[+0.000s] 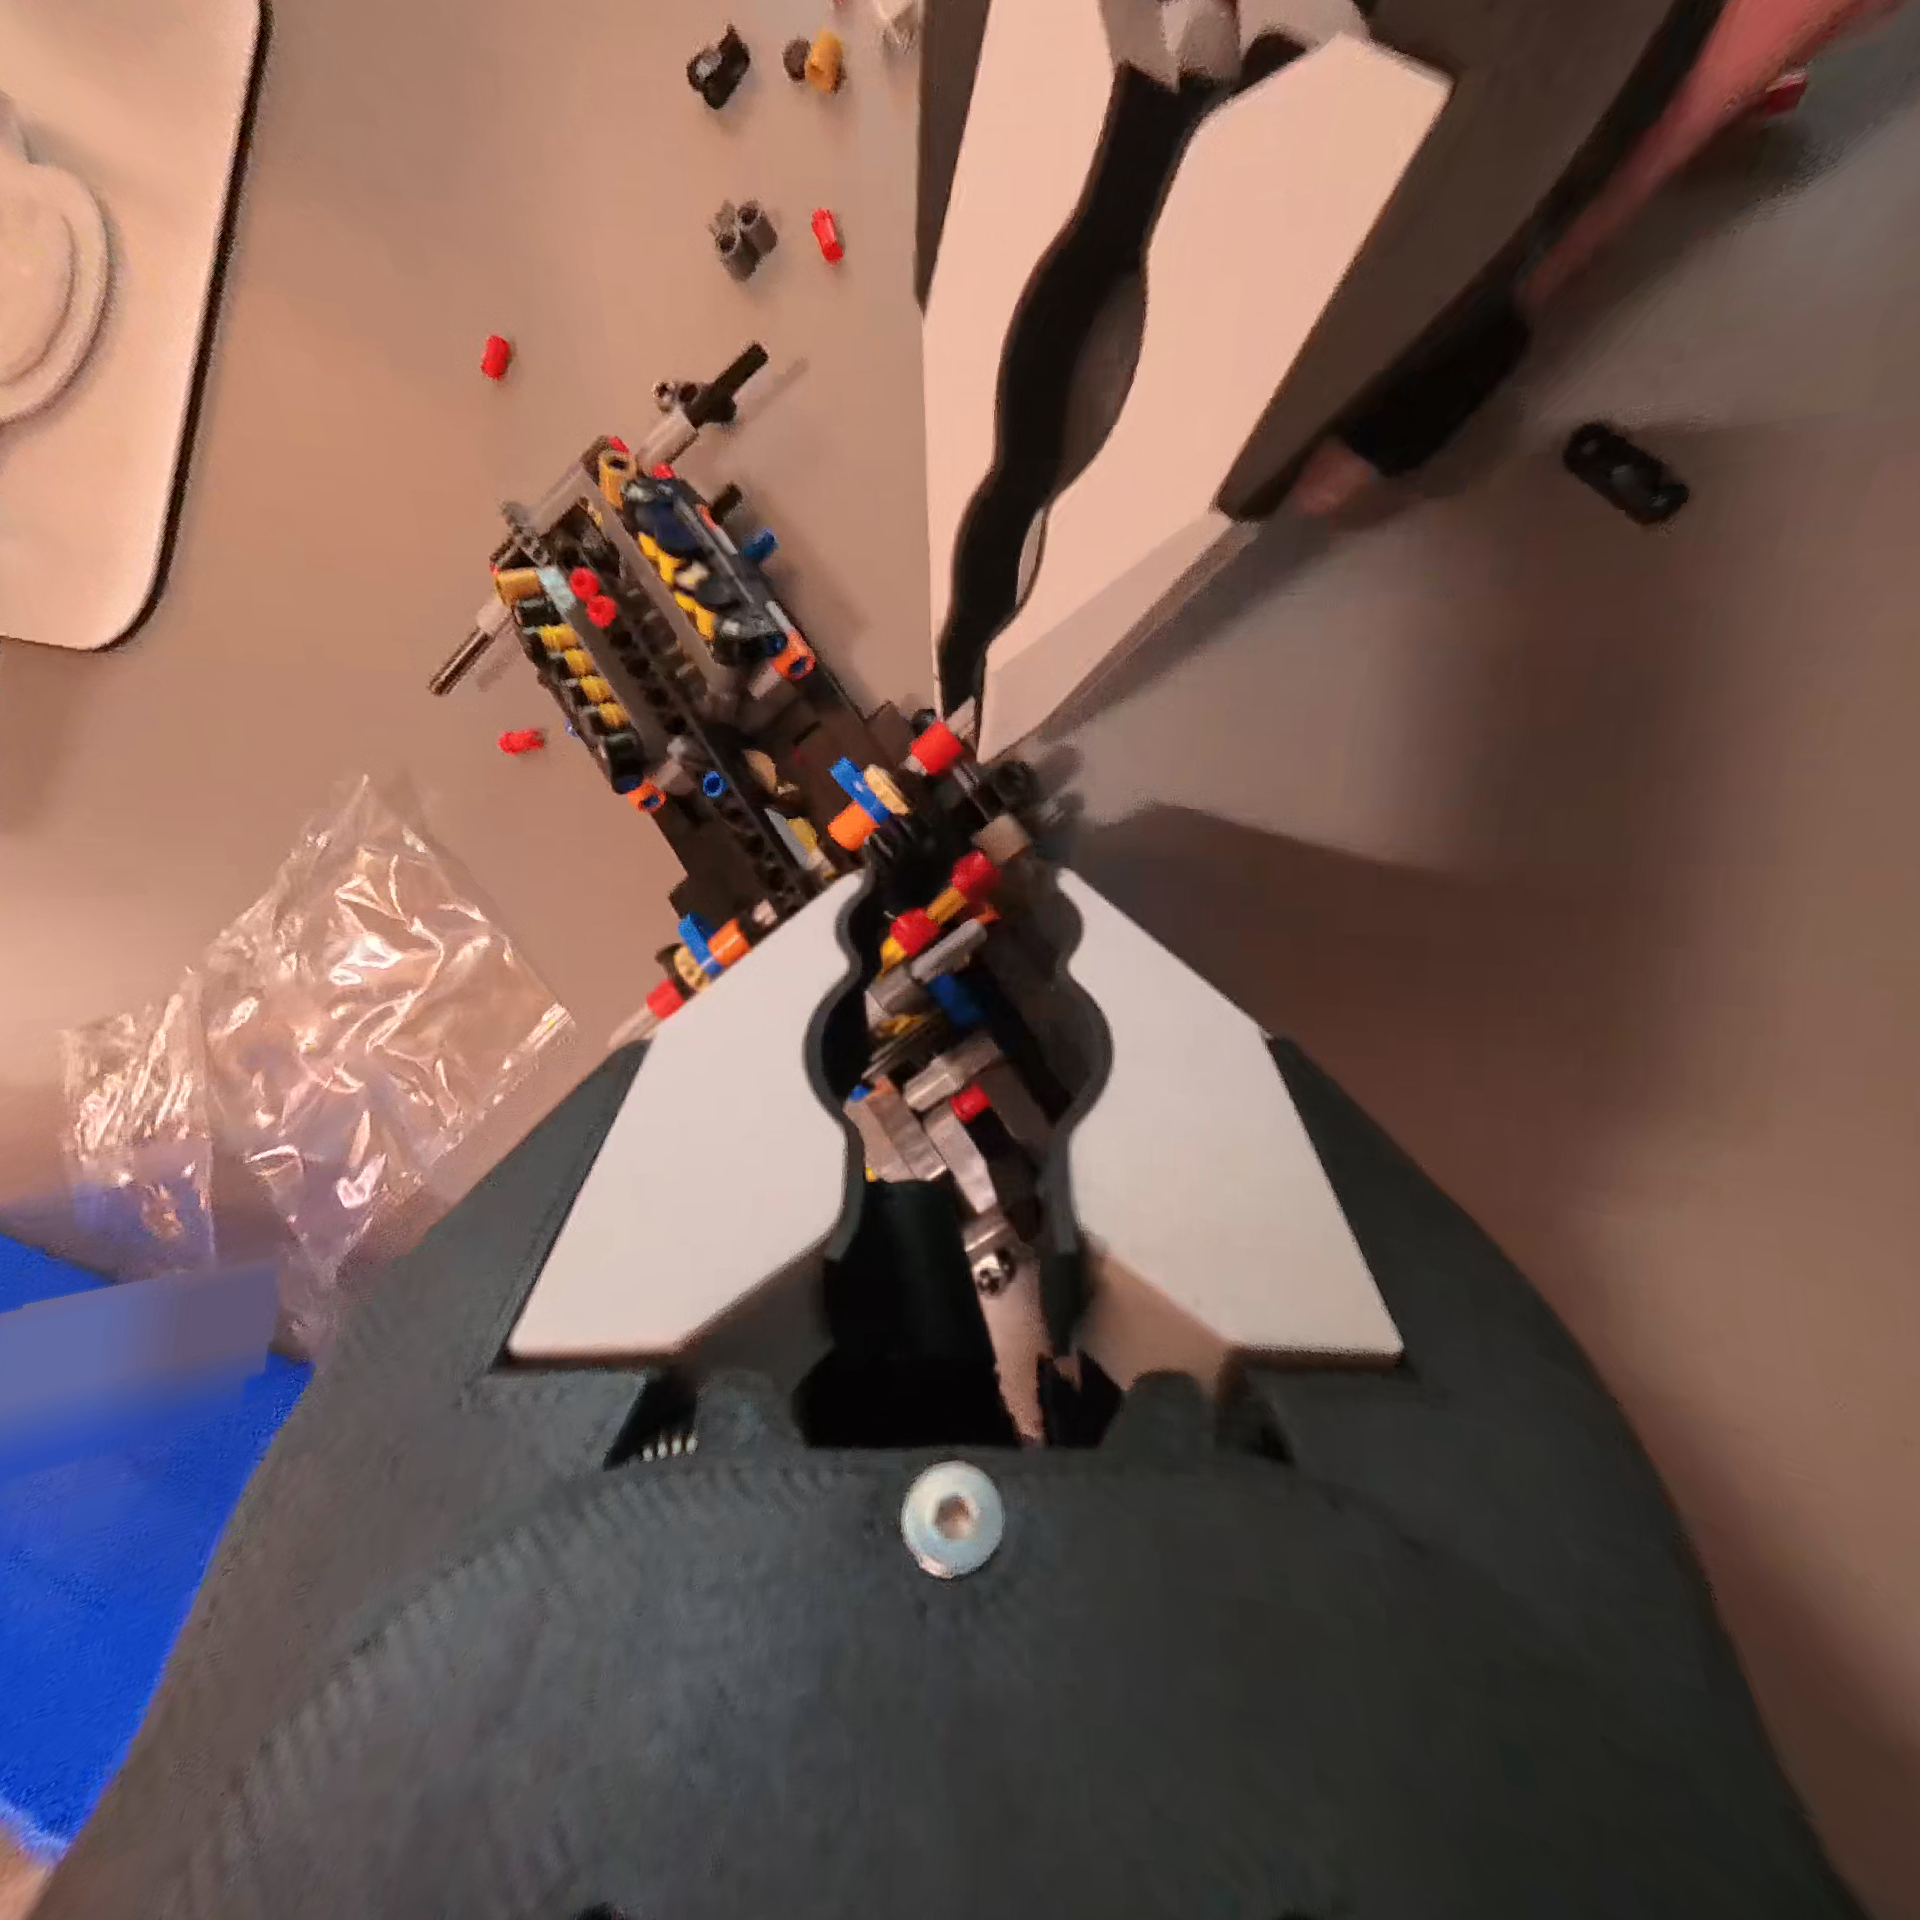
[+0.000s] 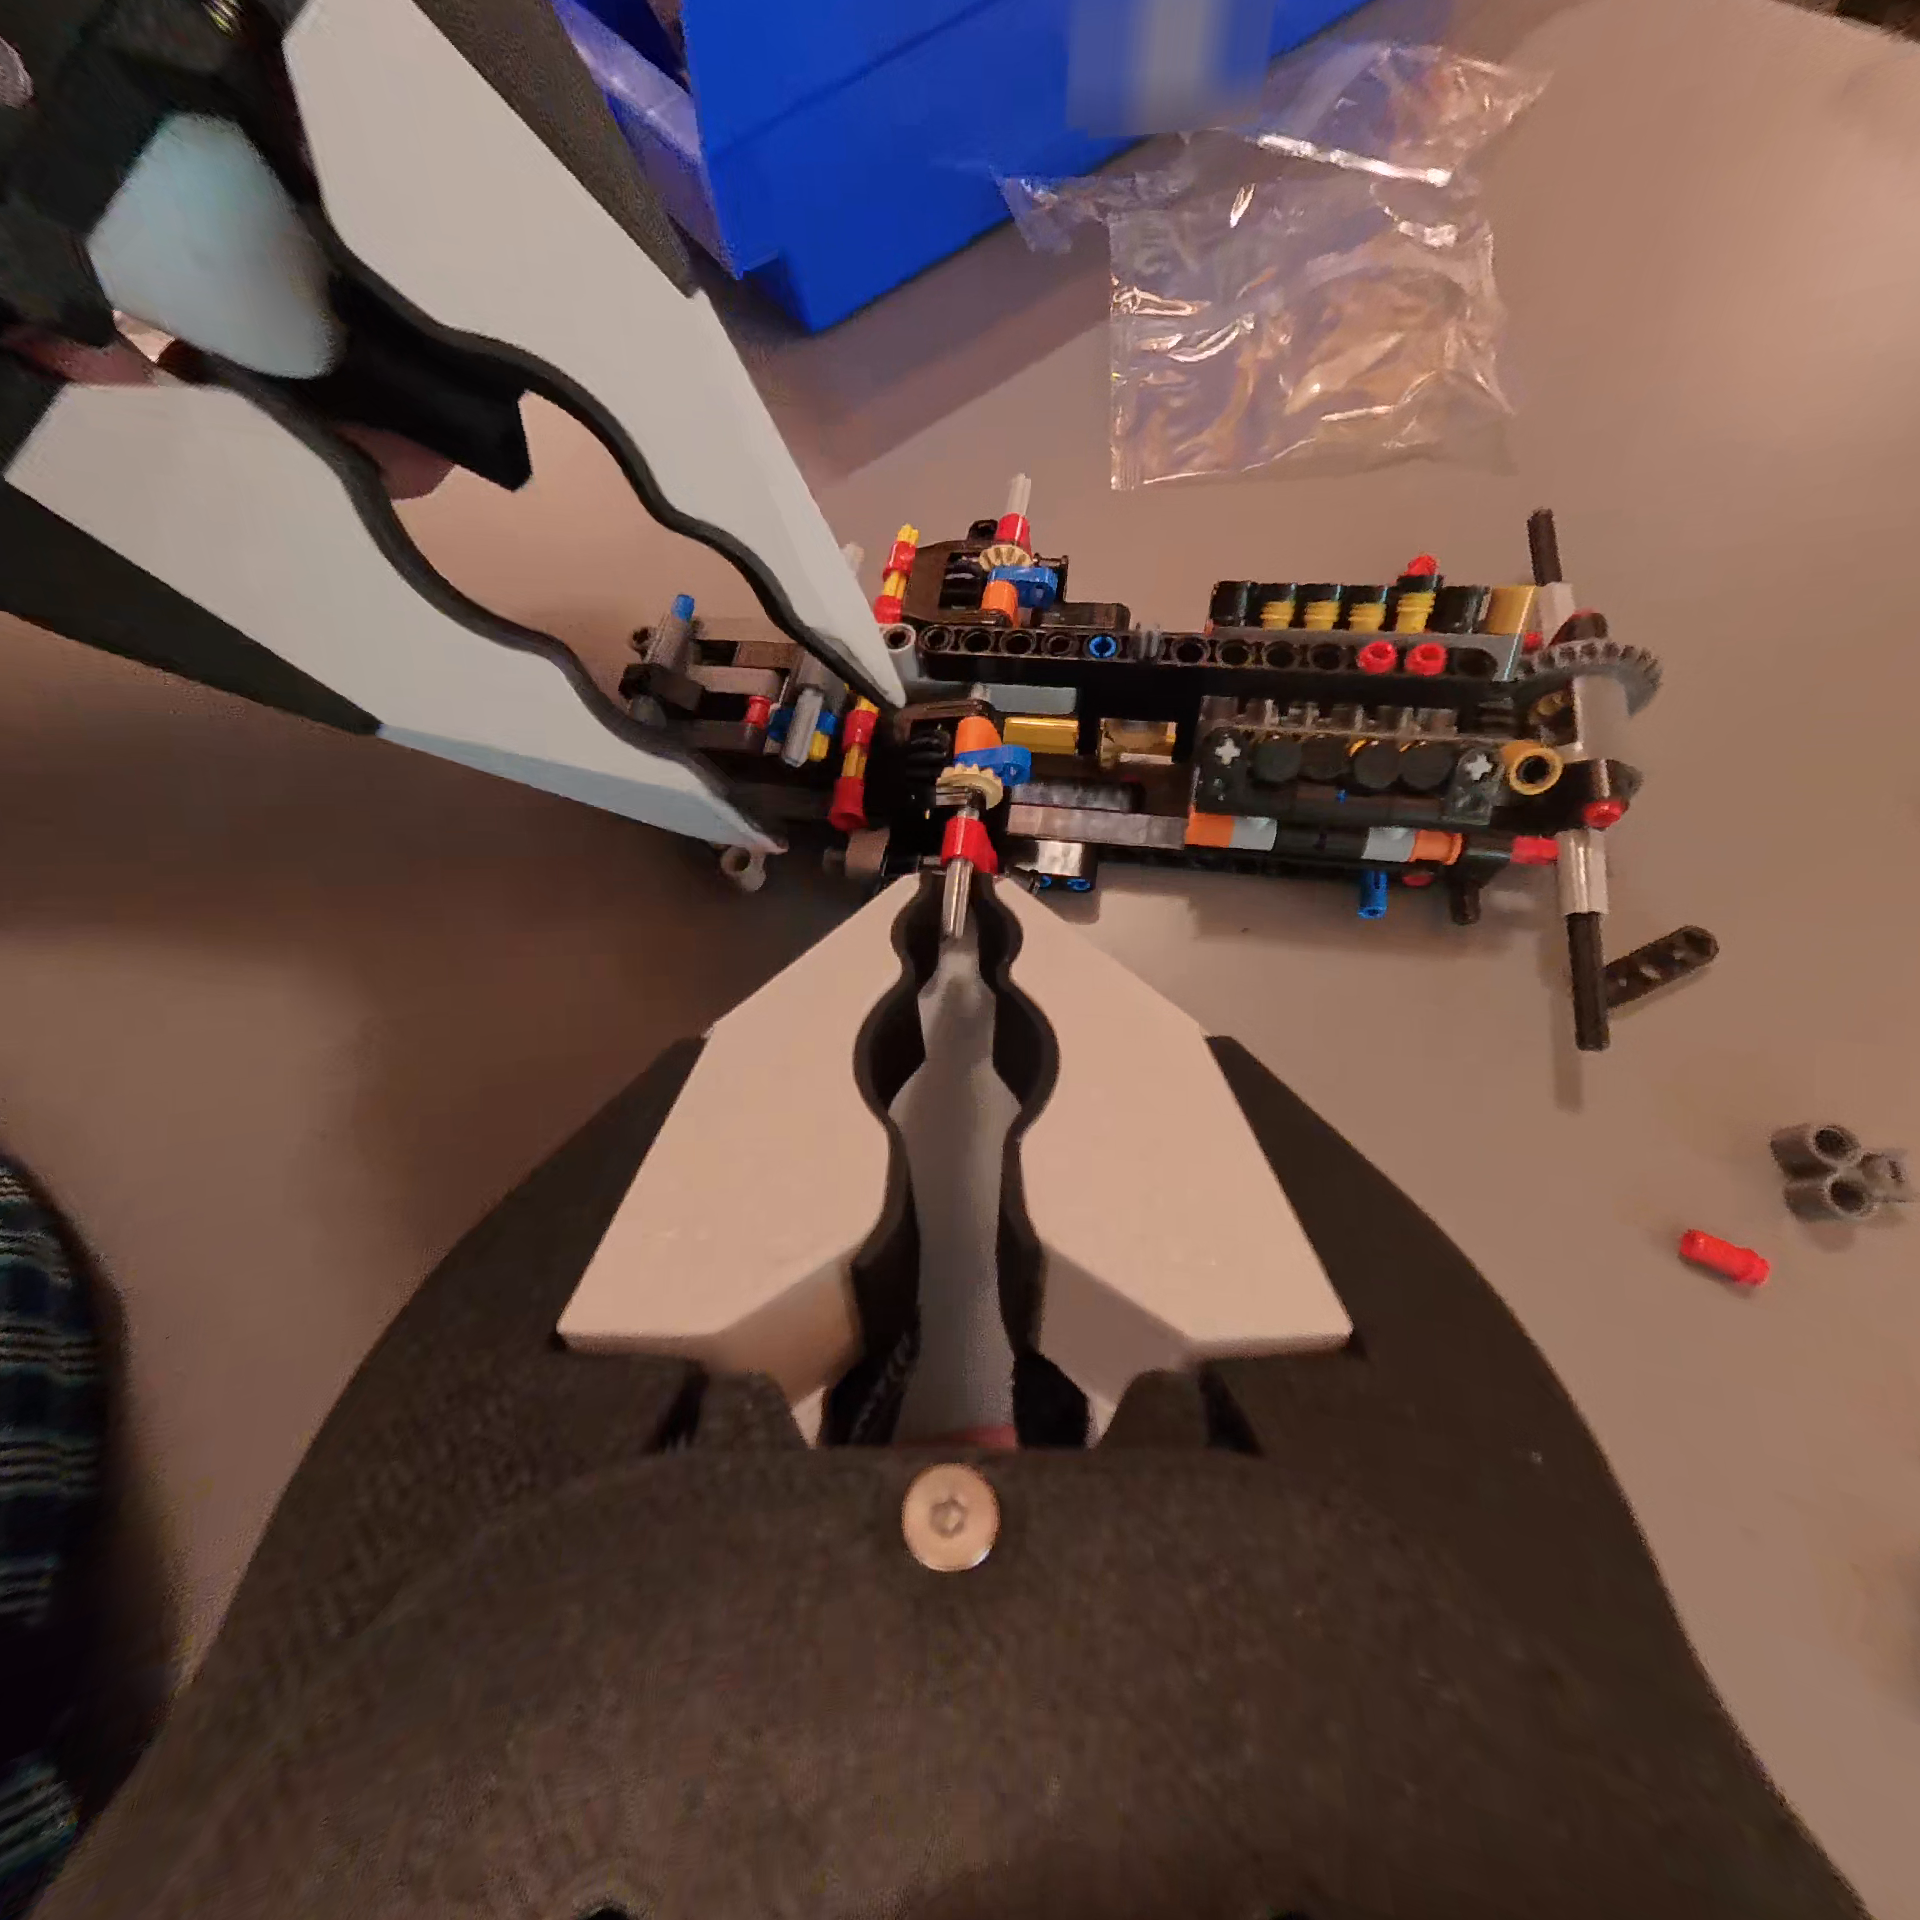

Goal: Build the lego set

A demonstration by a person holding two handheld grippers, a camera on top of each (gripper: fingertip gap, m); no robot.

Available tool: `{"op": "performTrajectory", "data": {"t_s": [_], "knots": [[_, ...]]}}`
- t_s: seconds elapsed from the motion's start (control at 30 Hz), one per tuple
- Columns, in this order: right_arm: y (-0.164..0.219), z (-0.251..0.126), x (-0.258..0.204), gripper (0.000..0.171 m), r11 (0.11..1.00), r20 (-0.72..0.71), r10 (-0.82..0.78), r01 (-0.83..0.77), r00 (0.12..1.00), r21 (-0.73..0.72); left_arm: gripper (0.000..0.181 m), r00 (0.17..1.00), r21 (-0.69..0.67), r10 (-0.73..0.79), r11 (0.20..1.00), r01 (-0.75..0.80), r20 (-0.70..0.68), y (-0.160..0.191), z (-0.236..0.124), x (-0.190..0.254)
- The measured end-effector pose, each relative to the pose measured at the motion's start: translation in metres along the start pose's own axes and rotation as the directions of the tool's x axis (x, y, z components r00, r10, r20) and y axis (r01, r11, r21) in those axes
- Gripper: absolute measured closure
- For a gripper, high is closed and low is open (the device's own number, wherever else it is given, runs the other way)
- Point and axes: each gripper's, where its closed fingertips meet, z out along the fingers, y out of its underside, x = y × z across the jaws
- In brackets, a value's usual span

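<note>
The long black lego model (image 2: 1195, 665), studded with red, yellow, blue and orange pins, lies on the grey table (image 2: 416, 1039). It also shows in the left wrist view (image 1: 665, 613). My left gripper (image 1: 966, 894) is shut on one end of the model; in the right wrist view (image 2: 831, 764) its fingers clamp that end from the upper left. My right gripper (image 2: 956, 896) is shut on a thin grey axle (image 2: 958, 883) that sticks out of the model's side below a red bush (image 2: 966, 840) and a tan gear. In the left wrist view the right gripper (image 1: 966, 722) comes in from the top right.
Loose parts lie around: a red pin (image 2: 1725, 1257), a grey connector (image 2: 1839, 1179), a black beam (image 2: 1657, 961), and red pins (image 1: 497, 355). Clear plastic bags (image 2: 1309, 291) and a blue bin (image 2: 883, 135) stand behind the model. A white board (image 1: 104, 312) lies at the far left. Both grippers' tips are close together, under 4 cm apart. The red pin (image 2: 1725, 1257) is about 12 cm from my right fingertips. It turns up in the left wrist view (image 1: 827, 224) as well.
</note>
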Motion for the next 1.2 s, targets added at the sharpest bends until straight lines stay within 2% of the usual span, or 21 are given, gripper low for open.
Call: {"op": "performTrajectory", "data": {"t_s": [0.07,0.4,0.87,1.2], "knots": [[-0.001,0.0,0.001,0.167,1.0,-0.018,-0.025,0.025,1.0,0.001,0.15,0.999,-0.024,0.015,1.0,-0.014,0.032,0.009,0.004,-0.001],[-0.005,0.001,0.008,0.168,0.995,-0.086,-0.101,0.102,0.991,0.015,0.15,0.996,0.034,-0.012,0.999,0.009,0.085,0.007,0.006,-0.003],[-0.016,-0.004,0.015,0.161,0.977,-0.154,-0.202,0.21,0.967,0.039,0.154,0.989,0.054,0.013,0.998,-0.021,0.15,0.004,0.009,-0.004],[-0.004,0.006,0.012,0.166,0.979,-0.072,-0.203,0.202,0.977,-0.018,0.155,0.984,0.054,0.008,0.998,-0.018,0.18,0.004,0.01,-0.005]]}}
